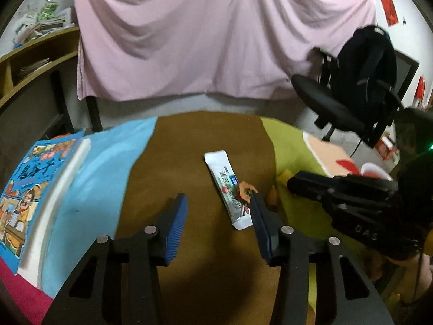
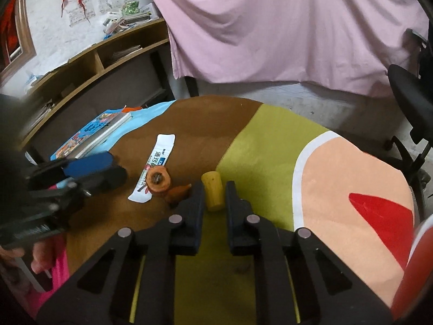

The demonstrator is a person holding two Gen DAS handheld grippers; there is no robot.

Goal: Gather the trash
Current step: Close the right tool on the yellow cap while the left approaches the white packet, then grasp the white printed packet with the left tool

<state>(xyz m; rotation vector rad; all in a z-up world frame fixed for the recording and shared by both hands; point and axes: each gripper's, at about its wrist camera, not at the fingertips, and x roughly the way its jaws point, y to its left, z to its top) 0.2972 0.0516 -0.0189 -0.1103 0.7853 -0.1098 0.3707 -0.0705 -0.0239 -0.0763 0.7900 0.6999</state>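
A white snack wrapper (image 1: 228, 191) lies on the brown patch of the colourful mat (image 1: 197, 140); it also shows in the right wrist view (image 2: 158, 162). An orange carrot top (image 2: 158, 180) rests on its near end, with a second carrot piece (image 2: 177, 192) beside it. My left gripper (image 1: 219, 203) is open above the mat, its right finger (image 1: 258, 211) touching the wrapper and carrot top (image 1: 245, 189). My right gripper (image 2: 213, 189) has its fingers around a yellow cylindrical piece (image 2: 213, 189) lying on the green patch.
A blue comic book (image 1: 29, 195) lies at the mat's left side. A black office chair (image 1: 349, 92) with a backpack stands at the back right. A wooden shelf (image 2: 108, 57) and a hanging pink sheet (image 1: 216, 32) are behind.
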